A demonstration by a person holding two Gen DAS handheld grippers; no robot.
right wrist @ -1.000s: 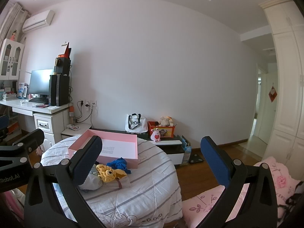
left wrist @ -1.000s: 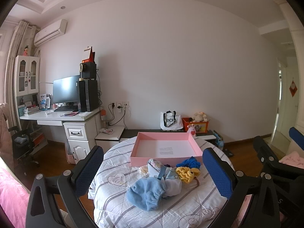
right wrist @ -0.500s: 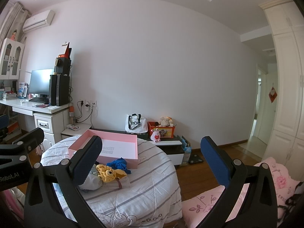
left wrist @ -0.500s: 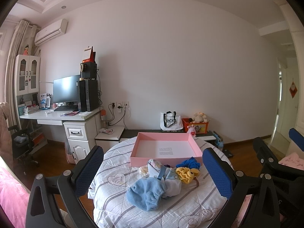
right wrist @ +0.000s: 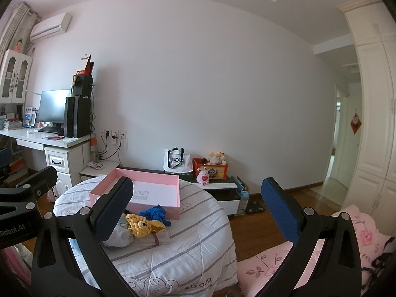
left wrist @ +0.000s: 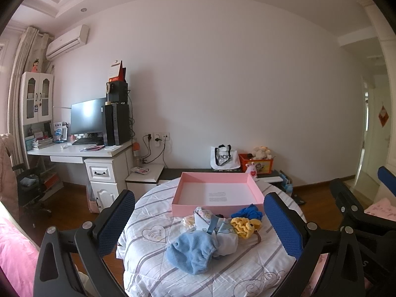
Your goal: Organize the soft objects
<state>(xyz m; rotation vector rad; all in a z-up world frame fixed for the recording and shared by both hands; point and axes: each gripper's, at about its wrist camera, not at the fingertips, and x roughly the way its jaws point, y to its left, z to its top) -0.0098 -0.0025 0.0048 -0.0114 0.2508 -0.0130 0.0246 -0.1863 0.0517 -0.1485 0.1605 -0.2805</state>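
A heap of soft things lies on a round table under a striped white quilt: a light blue fleece piece, a white and blue printed cloth, a yellow knitted toy and a dark blue knit. Behind the heap sits an open pink box with nothing in it. My left gripper hangs open in front of the heap, not touching it. My right gripper is open further right, over the table's right edge.
A white desk with a monitor and computer tower stands at the left wall. A low cabinet with a tote bag and a toy crate runs along the back wall. Pink cushions lie at the right, and a doorway opens beyond.
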